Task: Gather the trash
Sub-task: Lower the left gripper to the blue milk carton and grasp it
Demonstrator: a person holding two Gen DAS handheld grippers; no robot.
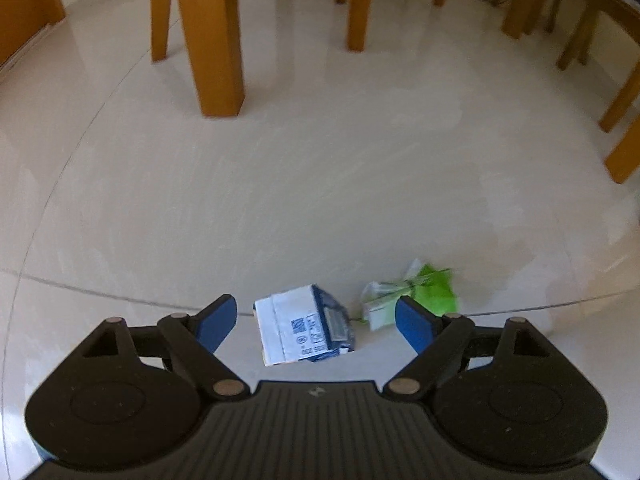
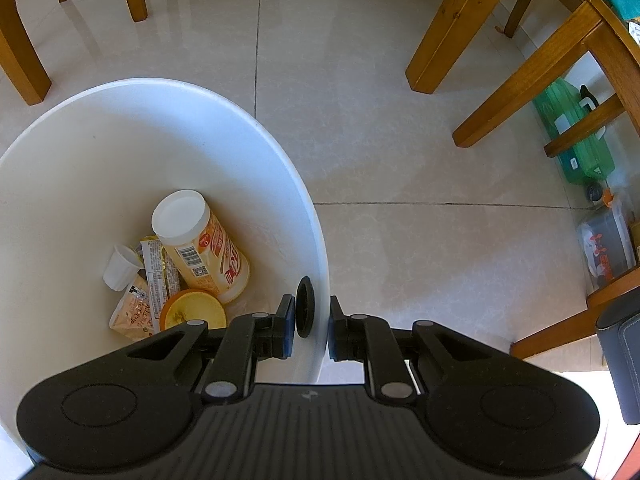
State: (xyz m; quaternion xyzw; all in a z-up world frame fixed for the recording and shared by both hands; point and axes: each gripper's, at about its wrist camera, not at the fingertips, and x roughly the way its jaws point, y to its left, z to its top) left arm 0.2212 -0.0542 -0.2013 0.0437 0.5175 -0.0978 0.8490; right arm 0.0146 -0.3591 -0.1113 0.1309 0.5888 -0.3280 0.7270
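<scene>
A crushed blue and white carton [image 1: 304,328] lies on the tiled floor in the left wrist view. My left gripper [image 1: 316,308] hangs open just above it, one blue finger on each side. A crumpled green and white wrapper [image 1: 424,292] lies just right of the carton, partly behind the right finger. In the right wrist view my right gripper [image 2: 310,320] is shut on the wall of a white bin [image 2: 120,140], at a black round knob [image 2: 305,312]. Inside the bin lie an orange drink cup [image 2: 204,244], a small white cup [image 2: 119,268], an orange lid [image 2: 192,310] and snack wrappers [image 2: 134,316].
Wooden table and chair legs [image 1: 216,40] stand beyond the carton, with more legs [image 2: 452,28] to the right of the bin. A green case [image 2: 572,136] and a clear plastic box [image 2: 608,244] sit under the furniture at the right. A grey container [image 2: 624,352] stands nearby.
</scene>
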